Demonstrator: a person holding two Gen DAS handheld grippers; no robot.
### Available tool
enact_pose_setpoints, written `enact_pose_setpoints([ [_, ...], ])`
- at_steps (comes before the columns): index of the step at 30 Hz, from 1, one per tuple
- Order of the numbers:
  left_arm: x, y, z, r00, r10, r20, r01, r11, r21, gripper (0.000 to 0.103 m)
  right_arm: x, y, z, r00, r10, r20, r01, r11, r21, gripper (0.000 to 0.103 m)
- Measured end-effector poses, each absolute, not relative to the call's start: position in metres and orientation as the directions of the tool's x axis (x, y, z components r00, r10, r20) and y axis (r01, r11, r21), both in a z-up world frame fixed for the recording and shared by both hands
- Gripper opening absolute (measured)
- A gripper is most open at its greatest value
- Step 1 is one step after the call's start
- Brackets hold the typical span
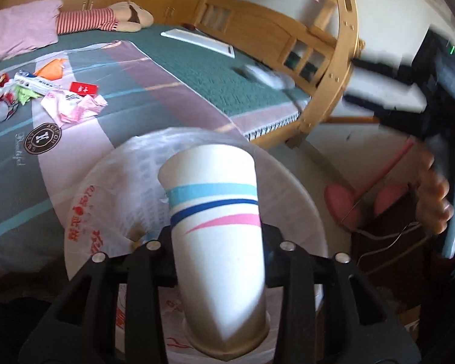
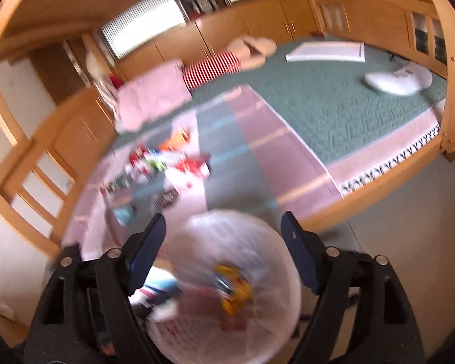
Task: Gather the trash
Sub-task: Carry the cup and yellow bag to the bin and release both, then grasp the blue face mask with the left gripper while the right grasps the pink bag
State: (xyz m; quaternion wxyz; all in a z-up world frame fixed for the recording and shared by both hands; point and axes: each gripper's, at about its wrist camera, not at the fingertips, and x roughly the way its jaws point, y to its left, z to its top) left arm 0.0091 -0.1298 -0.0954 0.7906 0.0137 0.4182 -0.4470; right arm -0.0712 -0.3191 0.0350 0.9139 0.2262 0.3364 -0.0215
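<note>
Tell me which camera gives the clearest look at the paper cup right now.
The left wrist view: the paper cup fills the centre, sharp, between the left gripper fingers over the lined bin. The right wrist view shows only a blurred striped patch, likely the cup, beside its left finger.

The black two-finger left gripper is angled downward, and a white paper cup with blue and pink stripes is seen between its jaws; contact cannot be judged. The black right gripper, blue-padded, is held wide apart, nothing gripped.

Paper cup (striped) between tongs
</note>
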Motion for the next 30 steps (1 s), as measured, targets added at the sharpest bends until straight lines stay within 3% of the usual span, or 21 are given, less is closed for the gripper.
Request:
enact_pose_setpoints([
  [2, 0.008, -0.130, -0.097, 0.269, -0.679, -0.683, 0.721, 0.612, -0.325, 0.077, -0.077, -0.315, 0.042, 0.809, 0.070, -0.583, 0.191, 0.907, 0.374, 0.089],
  [5, 0.011, -0.119, -0.092, 0.313, -0.686, -0.657, 0.702, 0.633, -0.326, 0.086, -0.087, -0.311, 0.054, 0.861, -0.092, -0.500, 0.260, 0.925, 0.278, 0.100],
  [7, 0.016, -0.109, -0.089, 0.367, -0.672, -0.643, 0.668, 0.671, -0.321, 0.090, -0.087, -0.306, 0.056, 0.872, -0.172, -0.458, 0.296, 0.931, 0.213, 0.100],
  [11, 0.027, -0.093, -0.085, 0.503, -0.603, -0.619, 0.590, 0.763, -0.264, 0.091, -0.082, -0.298, 0.048, 0.867, -0.255, -0.427, 0.341, 0.930, 0.136, 0.100],
  [14, 0.029, -0.081, -0.082, 0.592, -0.535, -0.602, 0.523, 0.824, -0.218, 0.093, -0.087, -0.299, 0.042, 0.867, -0.297, -0.399, 0.384, 0.910, 0.155, 0.100],
  [18, 0.039, -0.064, -0.082, 0.662, -0.444, -0.604, 0.422, 0.886, -0.189, 0.094, -0.069, -0.313, 0.029, 0.830, -0.143, -0.539, 0.312, 0.920, 0.237, 0.100],
  [23, 0.071, -0.032, -0.083, 0.725, -0.324, -0.608, 0.341, 0.936, -0.091, 0.095, -0.056, -0.319, 0.020, 0.802, -0.032, -0.596, 0.292, 0.892, 0.345, 0.100],
  [25, 0.102, -0.007, -0.081, 0.773, -0.203, -0.601, 0.244, 0.970, -0.014, 0.096, -0.051, -0.314, 0.020, 0.788, -0.001, -0.616, 0.268, 0.901, 0.341, 0.096],
  [27, 0.138, 0.026, -0.085, 0.756, -0.146, -0.639, 0.146, 0.988, -0.052, 0.096, -0.043, -0.305, 0.019, 0.769, -0.025, -0.638, 0.271, 0.917, 0.292, 0.080],
  [30, 0.195, 0.076, -0.105, 0.658, -0.175, -0.732, 0.003, 0.973, -0.229, 0.096, -0.024, -0.294, 0.011, 0.738, -0.027, -0.674, 0.264, 0.931, 0.252, 0.073],
])
